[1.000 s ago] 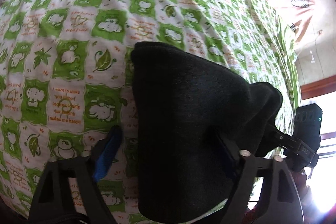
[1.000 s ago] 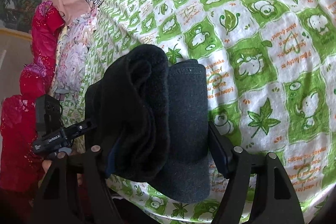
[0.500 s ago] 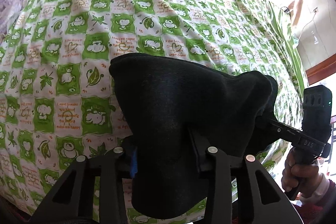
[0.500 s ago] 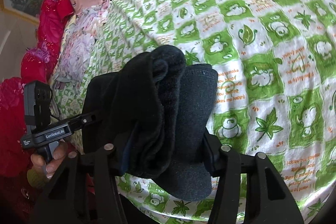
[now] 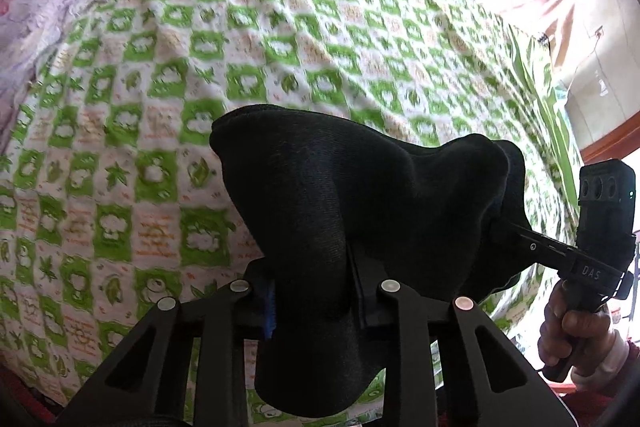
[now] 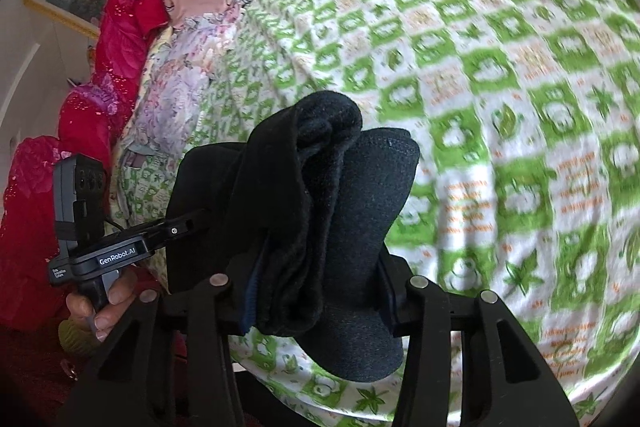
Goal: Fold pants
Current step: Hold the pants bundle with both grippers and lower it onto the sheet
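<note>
Green-and-white checked bedspread [image 5: 168, 75] below, folded black fleece pants [image 5: 340, 195] bunched above it, left gripper [image 5: 316, 291] and right gripper [image 6: 316, 291] fingers just closed, pinching opposite ends of cloth

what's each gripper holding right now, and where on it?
Both hold the folded black pants. The left gripper pinches one end of the bundle and the right gripper the other, its layered edge; both have just been closing on it above the bedspread.

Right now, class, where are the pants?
The pants hang bunched between the two grippers, left and right each clamped on one end, above the green checked bedspread.
</note>
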Demonstrator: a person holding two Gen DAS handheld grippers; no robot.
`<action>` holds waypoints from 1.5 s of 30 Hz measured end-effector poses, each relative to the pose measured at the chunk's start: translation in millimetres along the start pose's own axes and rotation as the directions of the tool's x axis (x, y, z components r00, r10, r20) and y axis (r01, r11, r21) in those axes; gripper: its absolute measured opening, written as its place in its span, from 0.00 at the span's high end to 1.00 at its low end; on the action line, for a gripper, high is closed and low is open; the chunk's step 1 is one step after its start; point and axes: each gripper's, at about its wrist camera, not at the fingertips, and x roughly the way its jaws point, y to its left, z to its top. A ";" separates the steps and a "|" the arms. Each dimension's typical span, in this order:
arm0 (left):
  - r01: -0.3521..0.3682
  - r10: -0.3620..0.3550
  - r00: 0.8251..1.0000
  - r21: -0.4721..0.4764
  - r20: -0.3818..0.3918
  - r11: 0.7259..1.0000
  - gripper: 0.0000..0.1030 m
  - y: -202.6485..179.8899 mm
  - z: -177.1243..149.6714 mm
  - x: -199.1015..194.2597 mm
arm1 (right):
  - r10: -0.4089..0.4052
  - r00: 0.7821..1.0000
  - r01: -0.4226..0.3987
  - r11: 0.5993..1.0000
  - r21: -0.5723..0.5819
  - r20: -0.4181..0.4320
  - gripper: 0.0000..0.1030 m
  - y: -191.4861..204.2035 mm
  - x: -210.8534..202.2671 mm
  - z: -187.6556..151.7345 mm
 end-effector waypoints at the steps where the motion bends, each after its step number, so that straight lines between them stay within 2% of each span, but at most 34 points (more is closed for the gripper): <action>1: 0.001 -0.001 1.000 -0.009 0.008 1.000 0.73 1.9 1.9 -3.2 | 0.003 1.000 -0.003 1.000 -0.008 0.002 0.54 2.2 0.3 3.0; 9: -0.015 0.020 0.997 -0.065 0.075 0.998 0.73 18.5 25.3 -23.7 | 0.021 1.000 -0.019 0.995 -0.094 0.013 0.54 25.4 13.7 41.8; 22: -0.063 0.079 0.988 -0.123 0.131 0.990 0.73 41.7 51.8 -37.5 | 0.033 0.999 -0.032 0.987 -0.156 0.005 0.54 45.7 36.6 79.2; 30: -0.092 0.115 0.982 -0.149 0.147 0.984 0.73 50.7 75.1 -32.3 | 0.028 1.000 -0.028 0.985 -0.170 0.002 0.54 50.5 55.6 108.1; 37: -0.102 0.125 0.983 -0.173 0.131 0.980 0.73 63.7 93.9 -18.8 | 0.017 1.000 -0.020 0.982 -0.189 -0.018 0.54 48.6 77.7 134.0; 45: -0.119 0.142 0.983 -0.185 0.113 0.976 0.73 76.5 106.3 1.9 | -0.006 1.000 0.000 0.982 -0.188 -0.030 0.54 43.2 101.7 146.8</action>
